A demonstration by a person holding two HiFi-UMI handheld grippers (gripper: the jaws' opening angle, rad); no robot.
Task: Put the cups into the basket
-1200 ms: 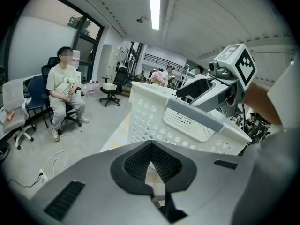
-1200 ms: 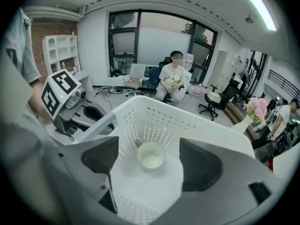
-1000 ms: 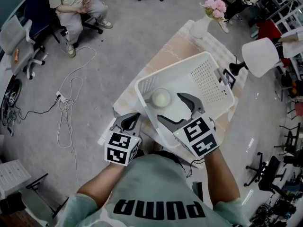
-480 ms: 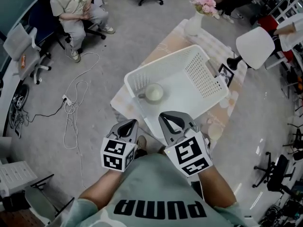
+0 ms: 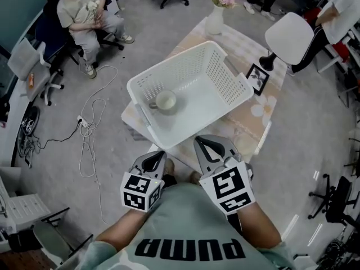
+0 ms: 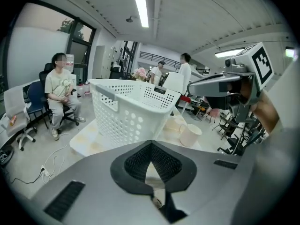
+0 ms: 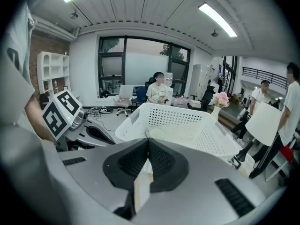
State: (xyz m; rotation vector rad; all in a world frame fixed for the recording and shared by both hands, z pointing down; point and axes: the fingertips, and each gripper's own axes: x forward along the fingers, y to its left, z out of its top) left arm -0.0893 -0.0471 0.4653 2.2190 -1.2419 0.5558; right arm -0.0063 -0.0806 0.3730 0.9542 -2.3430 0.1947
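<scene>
well, both grippers sit near the person's body, short of the table (image 5: 247,122): the left gripper (image 5: 154,155) has its jaws together on nothing, and the right gripper (image 5: 209,143) is likewise closed and empty. one cup (image 5: 165,100) already lies inside the white basket (image 5: 185,72), toward its left near corner. in the left gripper view a second cup (image 6: 191,135) stands upright on the table just beside the basket's right wall, so the job looks part done and that cup is probably the one to fetch. to do it well, spread the right jaws before reaching in, come at the cup from the near side, and set one jaw inside its rim and one outside. squeeze firmly, lift it clear of the basket's rim, then set it down apart from the first cup.
</scene>
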